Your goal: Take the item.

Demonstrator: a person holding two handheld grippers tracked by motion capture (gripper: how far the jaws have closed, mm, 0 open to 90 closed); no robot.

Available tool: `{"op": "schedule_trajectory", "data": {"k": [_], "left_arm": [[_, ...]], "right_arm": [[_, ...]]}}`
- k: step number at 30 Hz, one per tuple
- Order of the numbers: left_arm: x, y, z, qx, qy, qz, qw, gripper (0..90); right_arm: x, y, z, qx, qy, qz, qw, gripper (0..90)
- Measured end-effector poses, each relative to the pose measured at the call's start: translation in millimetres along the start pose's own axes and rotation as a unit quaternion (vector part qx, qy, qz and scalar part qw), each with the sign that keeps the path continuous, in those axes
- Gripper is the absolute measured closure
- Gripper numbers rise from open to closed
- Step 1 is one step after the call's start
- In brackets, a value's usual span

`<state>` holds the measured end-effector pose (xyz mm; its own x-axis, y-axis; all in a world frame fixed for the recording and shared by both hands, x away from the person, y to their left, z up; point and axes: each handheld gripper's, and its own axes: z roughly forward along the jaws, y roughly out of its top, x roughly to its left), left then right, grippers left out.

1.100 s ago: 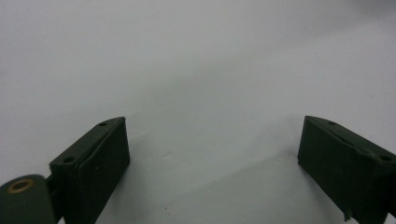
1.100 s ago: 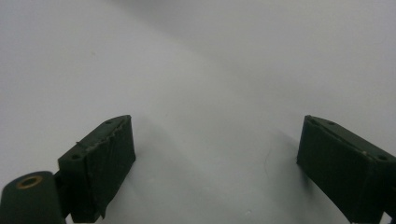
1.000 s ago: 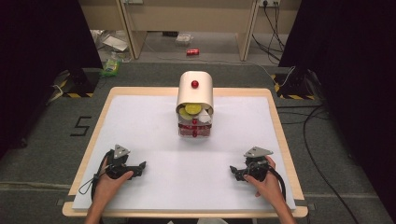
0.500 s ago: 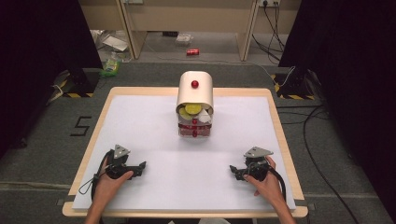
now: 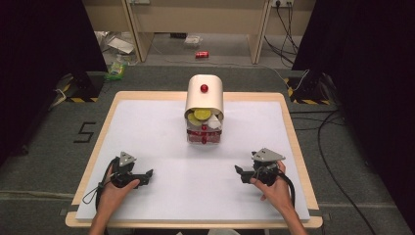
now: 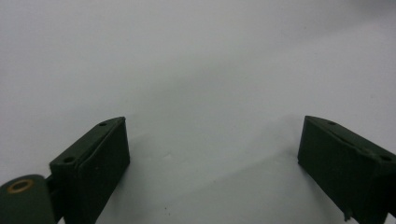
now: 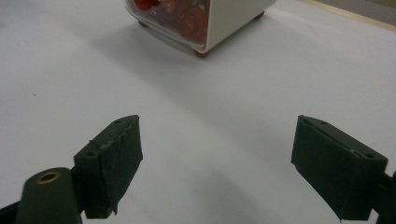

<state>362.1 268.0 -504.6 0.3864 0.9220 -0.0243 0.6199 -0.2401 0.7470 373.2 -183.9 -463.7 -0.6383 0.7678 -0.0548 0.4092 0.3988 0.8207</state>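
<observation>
White tabletop [image 5: 161, 127] work is judged barely begun: the far cream container [image 5: 204, 110] is untouched, while left gripper [image 5: 145, 175] and right gripper [image 5: 241, 172] are held empty, jaws apart, the right's lately narrowing.

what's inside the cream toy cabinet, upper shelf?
In the cream toy cabinet, the open upper shelf shows a yellow-green round piece and a white piece. A red-fronted drawer sits below. The curved top hides everything deeper in.

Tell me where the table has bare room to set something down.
The white table top is bare left and right of the cream round-topped container, and between the left gripper and right gripper. Only the centre-back strip, where that container stands, is taken.
</observation>
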Motion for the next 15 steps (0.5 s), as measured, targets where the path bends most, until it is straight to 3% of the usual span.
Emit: {"op": "schedule_trajectory", "data": {"k": [15], "left_arm": [[0.2,0.0,0.2,0.000,-0.001,-0.001,1.0000,8.3]], "right_arm": [[9.1,41.8,-6.0,-0.027,0.016,-0.035,0.9989,20.3]]}}
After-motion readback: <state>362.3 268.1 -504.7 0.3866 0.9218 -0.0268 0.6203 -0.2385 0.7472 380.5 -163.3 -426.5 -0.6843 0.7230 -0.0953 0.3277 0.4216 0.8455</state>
